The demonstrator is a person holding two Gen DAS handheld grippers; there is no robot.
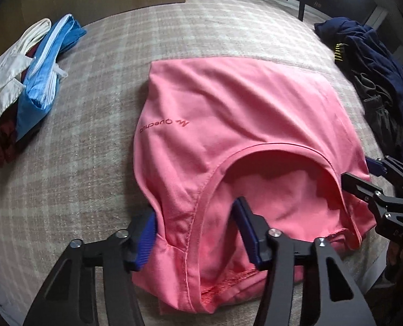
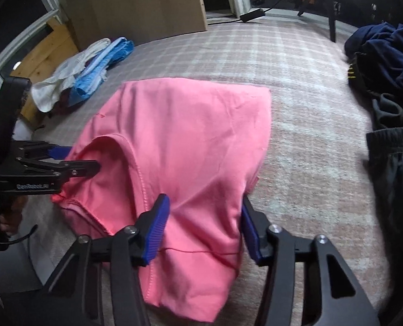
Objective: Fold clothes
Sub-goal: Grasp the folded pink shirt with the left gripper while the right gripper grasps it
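Beige checked cover (image 1: pixel 201 27) spread wide underneath, soft and slightly grippy by the look of it, likely to drag on cloth pulled across it. Pink shirt (image 1: pixel 228 108) in the middle of that cover, lying flat as a narrow oblong with its sides seemingly turned under, collar end towards the grippers and far edge straight. Thin, limp knit, judged light and floppy: no stiffness to hold a crease, apt to sag and bunch between two holds, not fragile, not slippery. Heap of dark clothes (image 1: pixel 377 68) crumpled at the right edge, well apart from the shirt. Stack of white and blue clothes (image 1: pixel 33 81) lying at the left edge, also well apart. Left gripper (image 1: pixel 196 236) astride the shirt's near left shoulder, jaws spread wide with cloth between them, not pinching. Right gripper (image 2: pixel 204 231) astride the near right shoulder likewise, jaws apart around a loose hump of fabric. Best taken at these two shoulder corners, through all the layers at once and at an even height, so as to keep the near edge taut. Collar band (image 1: pixel 269 152) gaping open between the two holds, thicker and stitched, firmer to pinch than the plain cloth. Small printed logo (image 1: pixel 163 125) near the left side, face up.
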